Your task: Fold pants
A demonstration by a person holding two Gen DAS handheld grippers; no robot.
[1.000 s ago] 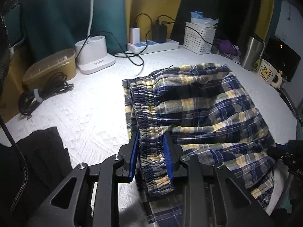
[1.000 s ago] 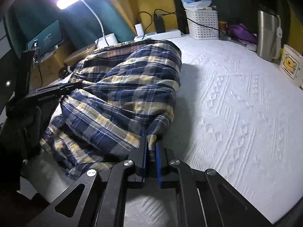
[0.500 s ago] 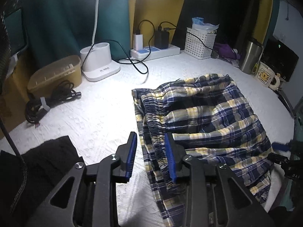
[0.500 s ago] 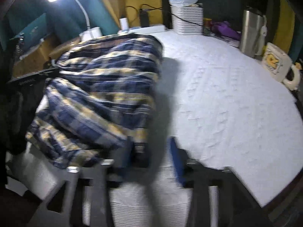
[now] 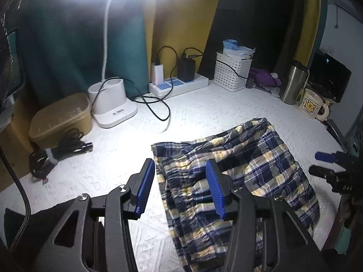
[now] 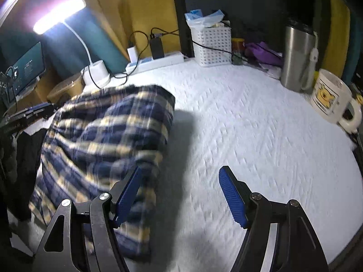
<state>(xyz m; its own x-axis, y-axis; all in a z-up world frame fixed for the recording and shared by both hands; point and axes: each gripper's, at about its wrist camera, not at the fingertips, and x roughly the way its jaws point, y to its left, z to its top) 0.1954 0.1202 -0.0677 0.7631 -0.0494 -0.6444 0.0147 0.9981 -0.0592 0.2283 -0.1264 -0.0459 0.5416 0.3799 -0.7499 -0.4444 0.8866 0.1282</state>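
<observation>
- My left gripper has its jaws spread wide and holds nothing; it hangs above the near left edge of the pants, one blue ribbed pad either side of the gathered waistband
- My right gripper is likewise open and empty, poised at the opposite end of the bundle; the right wrist view is smeared, so I cannot tell how close its left pad sits to the cloth
- The pants lie on the white bedcover, doubled over into a loose rectangle, well apart from the clutter along the wall
- I judge them light and limp; thin woven cotton by the look, plaid in navy, yellow and white; they will sag and slide out of shape if lifted from one point only
- The elastic waistband is the thickest, firmest part, puckered into ridges; that is where I would pinch with the left, and the right should take the matching far corner so the layers stay together
- The bedcover is quilted and textured, so cloth should drag on it rather than slip
- The mug and steel flask stand off to the right; hard, rigid, well clear of the fold
</observation>
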